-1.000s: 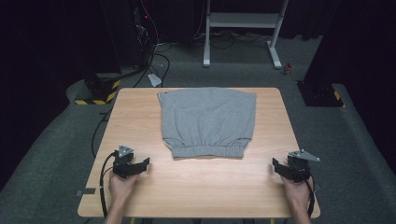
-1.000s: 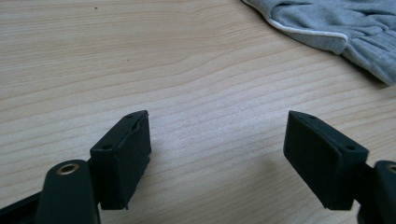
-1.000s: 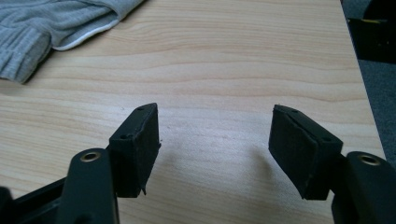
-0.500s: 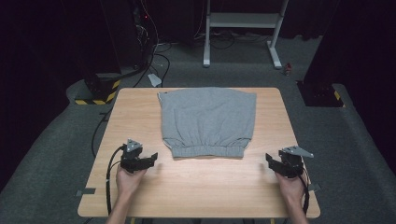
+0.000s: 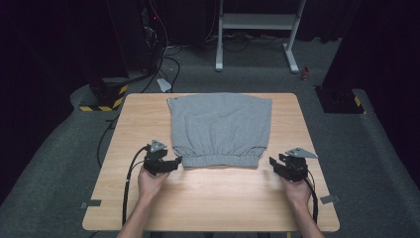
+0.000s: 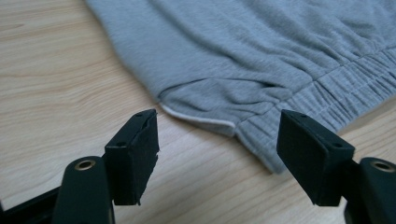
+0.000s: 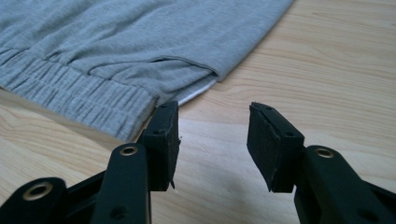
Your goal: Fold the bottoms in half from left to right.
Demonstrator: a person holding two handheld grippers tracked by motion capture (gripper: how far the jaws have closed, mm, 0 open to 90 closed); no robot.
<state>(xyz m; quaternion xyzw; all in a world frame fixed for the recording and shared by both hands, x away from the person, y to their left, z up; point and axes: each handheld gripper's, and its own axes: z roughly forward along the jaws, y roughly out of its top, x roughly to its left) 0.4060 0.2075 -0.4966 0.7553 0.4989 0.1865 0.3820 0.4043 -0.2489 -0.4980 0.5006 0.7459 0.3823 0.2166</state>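
Grippers closing in: left gripper (image 5: 174,162) and right gripper (image 5: 273,163), jaws apart, flank the soft grey folded jersey garment (image 5: 220,128) lying mid-table (image 5: 213,198). Light, floppy stuff, probably best pinched at the elastic waistband corners (image 6: 261,140).

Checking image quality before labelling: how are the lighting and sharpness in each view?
High view: the table is evenly lit, with the surroundings nearly black and the image slightly soft. Left gripper view: the grey garment shows sharp knit texture, while the near fingers are a bit soft. Right gripper view: bright and free of glare, with a thin shadow under the waistband.
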